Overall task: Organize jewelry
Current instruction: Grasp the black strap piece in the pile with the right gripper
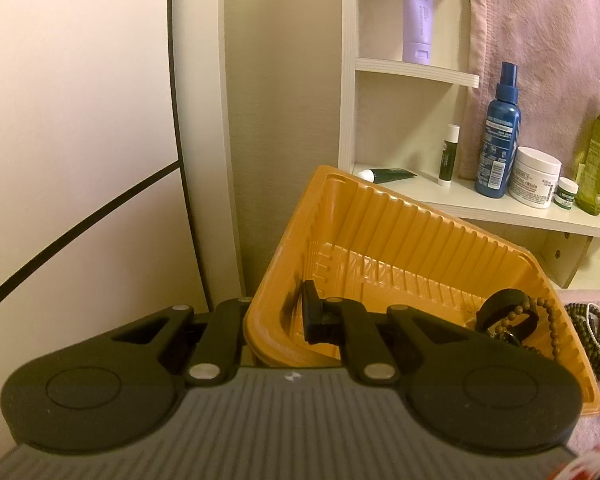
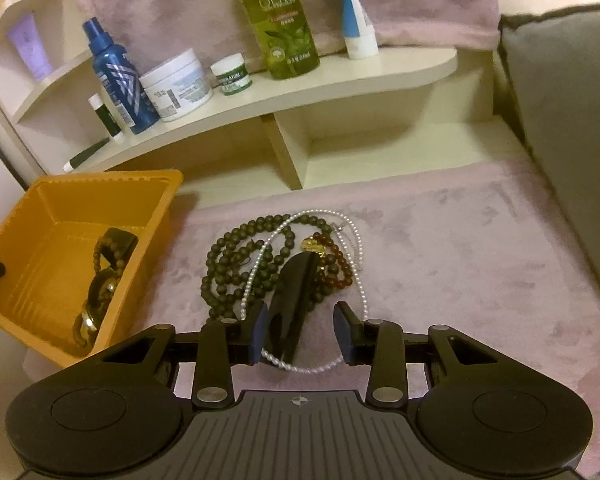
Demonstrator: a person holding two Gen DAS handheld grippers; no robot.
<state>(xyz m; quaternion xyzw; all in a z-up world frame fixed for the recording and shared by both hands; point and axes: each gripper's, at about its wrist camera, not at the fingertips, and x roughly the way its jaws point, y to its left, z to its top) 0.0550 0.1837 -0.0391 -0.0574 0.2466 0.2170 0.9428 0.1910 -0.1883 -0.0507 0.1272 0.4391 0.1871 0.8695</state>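
An orange plastic tray (image 1: 400,236) is held tilted by my left gripper (image 1: 276,324), which is shut on its near wall; one finger is inside, the other hidden outside. The tray (image 2: 72,208) holds a black band (image 1: 508,312) and a brown bead bracelet (image 2: 100,264). A pile of jewelry lies on the pink cloth: dark green beads (image 2: 236,256), a pearl necklace (image 2: 256,276), red-brown beads (image 2: 336,264) and a black bangle (image 2: 292,300). My right gripper (image 2: 302,332) is open, its fingers on either side of the black bangle.
A cream shelf unit (image 2: 340,76) stands behind with a blue spray bottle (image 2: 112,76), a white cream jar (image 2: 178,84), a green olive bottle (image 2: 284,16) and a lilac tube (image 1: 418,12). A grey cushion (image 2: 568,112) is at the right.
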